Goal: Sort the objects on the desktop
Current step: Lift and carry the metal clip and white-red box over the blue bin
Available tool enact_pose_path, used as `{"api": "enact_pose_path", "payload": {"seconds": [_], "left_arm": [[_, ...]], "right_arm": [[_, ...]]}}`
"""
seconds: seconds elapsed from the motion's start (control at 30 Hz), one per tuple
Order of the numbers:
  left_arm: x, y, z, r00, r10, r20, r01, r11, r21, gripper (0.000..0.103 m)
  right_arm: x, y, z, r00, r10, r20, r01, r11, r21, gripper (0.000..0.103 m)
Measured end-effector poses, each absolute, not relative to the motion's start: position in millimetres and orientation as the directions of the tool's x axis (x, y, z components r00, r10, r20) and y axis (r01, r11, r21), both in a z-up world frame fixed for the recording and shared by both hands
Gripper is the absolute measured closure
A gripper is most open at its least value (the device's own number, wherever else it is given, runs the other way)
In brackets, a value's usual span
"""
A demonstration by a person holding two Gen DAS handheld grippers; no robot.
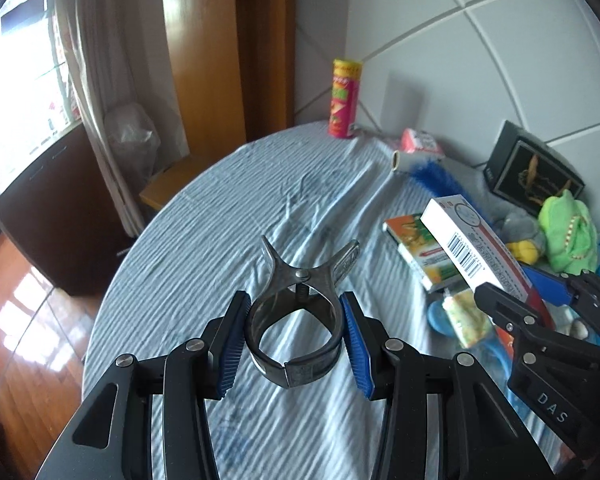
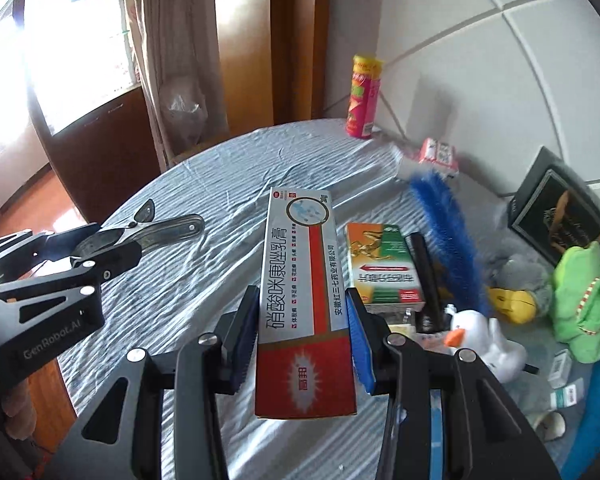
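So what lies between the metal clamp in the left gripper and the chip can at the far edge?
Only bare striped tablecloth, wrinkled, runs from the metal clamp to the chip can; the left wrist view shows this best.

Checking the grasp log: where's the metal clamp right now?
The metal clamp is held in the left gripper, above the striped tablecloth. The right wrist view shows it at far left, left of the ointment box.

Blue-white striped tablecloth (image 1: pixel 228 200); red, white and grey carton (image 2: pixel 300 296); green plush (image 2: pixel 584 300).
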State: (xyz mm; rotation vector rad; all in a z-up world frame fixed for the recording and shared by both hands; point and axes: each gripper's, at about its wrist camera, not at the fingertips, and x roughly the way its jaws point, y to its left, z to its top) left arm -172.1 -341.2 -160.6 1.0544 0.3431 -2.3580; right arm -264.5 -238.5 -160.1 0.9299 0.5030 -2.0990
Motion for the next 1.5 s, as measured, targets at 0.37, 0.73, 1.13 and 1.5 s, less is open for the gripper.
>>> {"api": "enact_pose_path", "payload": {"seconds": [0.37,0.73,1.13,1.5], "left_arm": [[-137.3,-281.3,-101.0,-0.708,-0.260,-0.657,0.374,-0.927,-0.036,0.058],[-124.5,-192.4,-53.8,-0.804,-0.114,-0.583,0.170,-0.985,-0.042,0.058],[-143.6,-58.9,-27.7,-0.846,-0.036,-0.533,0.065,-0.997,-0.036,0.058],[-157.6,86.3,7.6,-0.879,0.004,-0.477,0.025,-0.998,-0.053,0.058]], "right_arm": [[-192.0,-163.9,-79.6,-0.645,-0.395,-0.654,0.619,-0.772,-0.144,0.062],[-133.6,-73.0,-24.6,-0.778,-0.246,-0.577,0.425,-0.884,-0.196,0.062],[-122.1,59.0,10.7,-0.841,-0.169,-0.513,0.302,-0.935,-0.187,0.062],[-127.2,223.5,53.2,-0.889,-0.143,-0.436,0.252,-0.947,-0.201,0.062]]}}
